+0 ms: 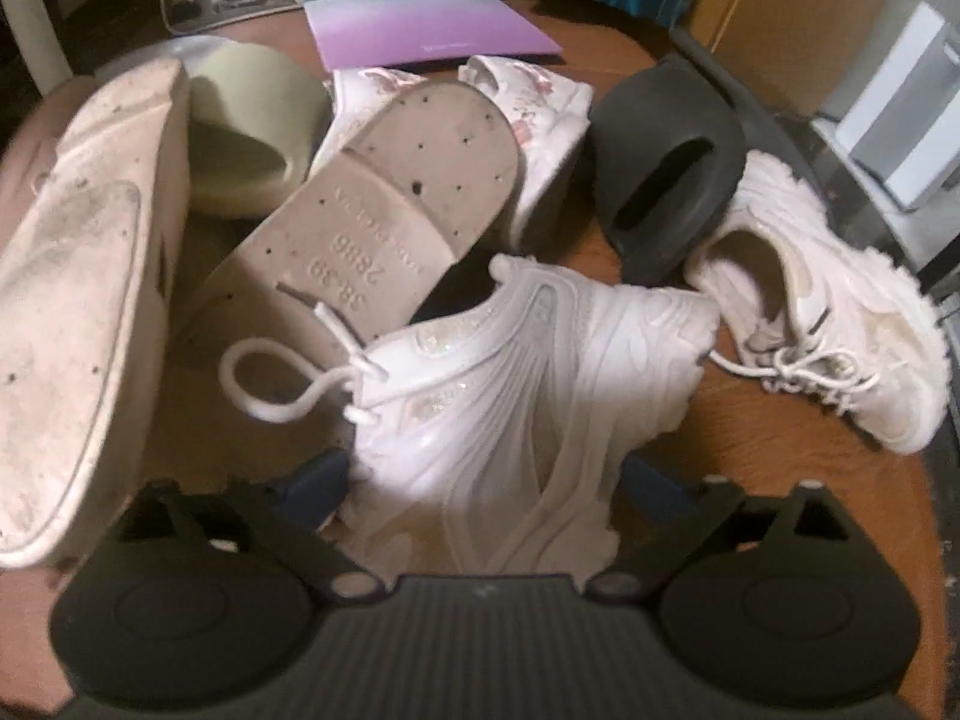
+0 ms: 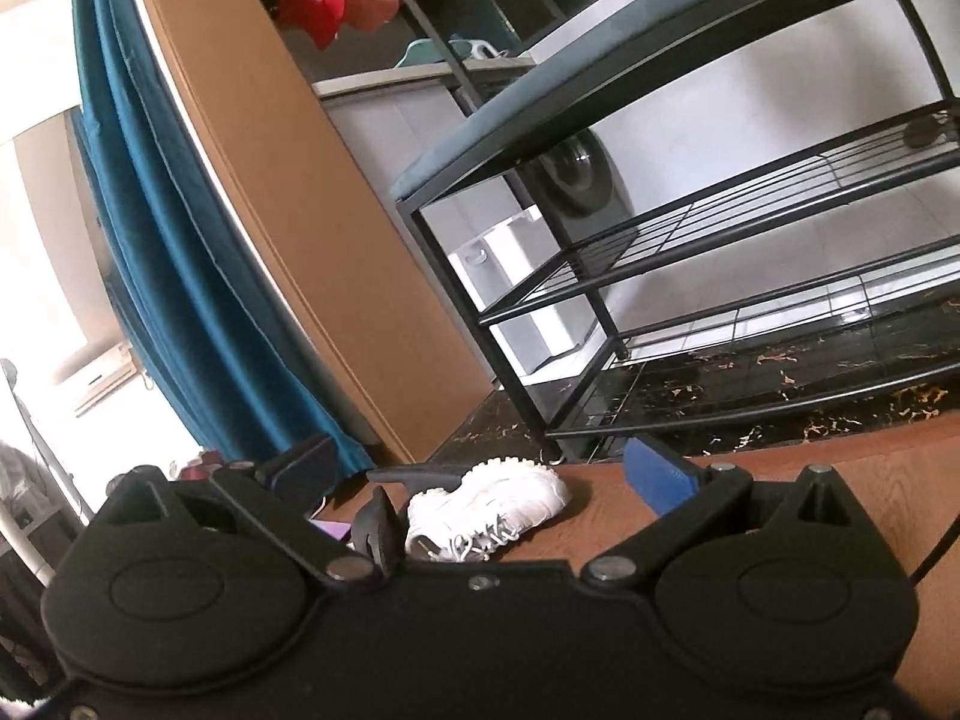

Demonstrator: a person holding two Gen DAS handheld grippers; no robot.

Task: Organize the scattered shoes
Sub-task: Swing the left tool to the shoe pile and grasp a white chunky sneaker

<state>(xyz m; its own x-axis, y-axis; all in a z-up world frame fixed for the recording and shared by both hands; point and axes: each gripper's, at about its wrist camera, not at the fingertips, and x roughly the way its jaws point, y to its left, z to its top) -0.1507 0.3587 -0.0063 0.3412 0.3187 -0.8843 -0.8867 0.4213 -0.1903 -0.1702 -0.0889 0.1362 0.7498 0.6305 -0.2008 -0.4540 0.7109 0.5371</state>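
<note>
A white chunky sneaker [image 1: 510, 372] lies on the brown floor between the fingers of my left gripper [image 1: 486, 480]. Both blue pads [image 1: 318, 480] sit against its sides, so the gripper is shut on it. Its pair, a second white sneaker [image 1: 840, 324], lies to the right; the right wrist view shows it as the white sneaker [image 2: 486, 504] beside a black slide [image 2: 375, 528]. My right gripper [image 2: 480, 462] hangs open, nothing between its fingers, low over the floor in front of the black shoe rack [image 2: 720, 228].
Behind the held sneaker lie two pale slides sole up [image 1: 78, 300] [image 1: 384, 198], a green slide [image 1: 252, 126], white flowered slippers [image 1: 540, 102] and a black slide [image 1: 666, 168]. A purple scale [image 1: 420, 24] lies further back. A brown panel [image 2: 288, 210] and a blue curtain [image 2: 150, 210] stand left of the rack.
</note>
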